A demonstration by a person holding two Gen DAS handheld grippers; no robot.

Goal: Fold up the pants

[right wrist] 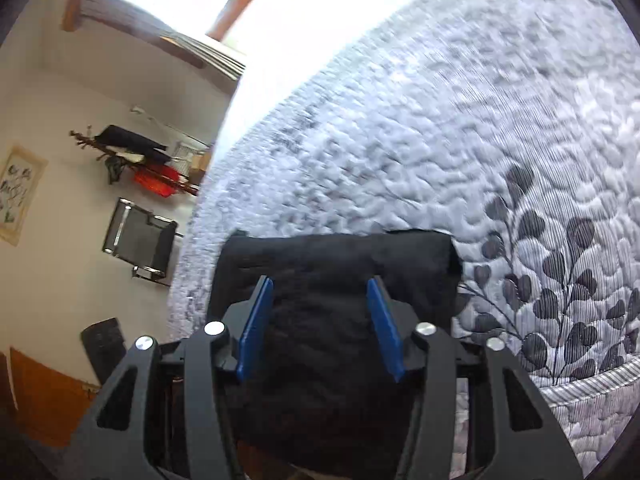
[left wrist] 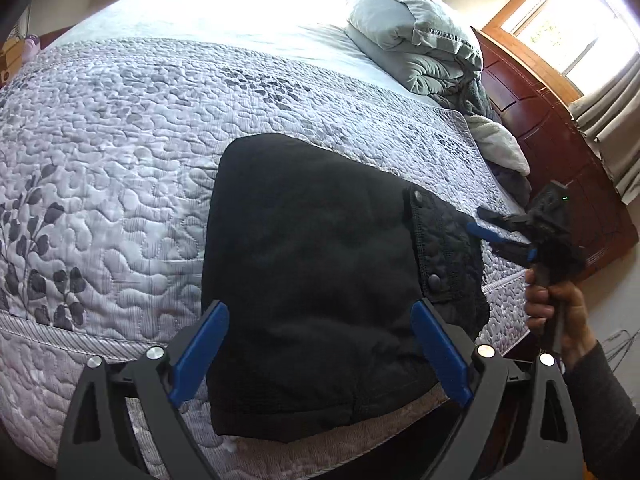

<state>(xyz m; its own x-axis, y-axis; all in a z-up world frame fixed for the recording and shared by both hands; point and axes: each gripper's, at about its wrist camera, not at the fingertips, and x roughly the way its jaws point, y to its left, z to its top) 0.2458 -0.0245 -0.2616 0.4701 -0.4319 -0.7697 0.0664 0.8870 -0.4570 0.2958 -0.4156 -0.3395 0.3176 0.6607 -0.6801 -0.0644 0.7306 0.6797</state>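
**Closing in on the folded pants from two sides**

Lying at the near edge of the bed, close to its right-hand corner, the pants (left wrist: 312, 240) are a compact black bundle on the quilt (left wrist: 120, 140). They look already folded down from full length. The bundle's long axis runs from the near edge inward toward the middle of the bed. A flap (left wrist: 436, 240) with snaps lies along its right side.

The left gripper (left wrist: 320, 308) hangs over the near end of the bundle and points along that long axis. Its jaws are spread wide, nearly as wide as the bundle, and grasp nothing; the pads stand above the cloth with no fabric drawn up between them.

The right gripper (right wrist: 320, 282) comes in from the right side, across the long axis, held by a hand (left wrist: 556, 304) just off the bed's right edge. Its tips are at the flap side of the bundle. Its jaws are narrowed and black cloth fills the gap between the pads in its own view. Whether the pads actually pinch the cloth or only hover over it I cannot tell.

Judging from this, the right gripper is the nearer one to a working hold, at the long side. A further fold would likely swing across the short way, or the near end would go inward, which the left gripper is lined up for.
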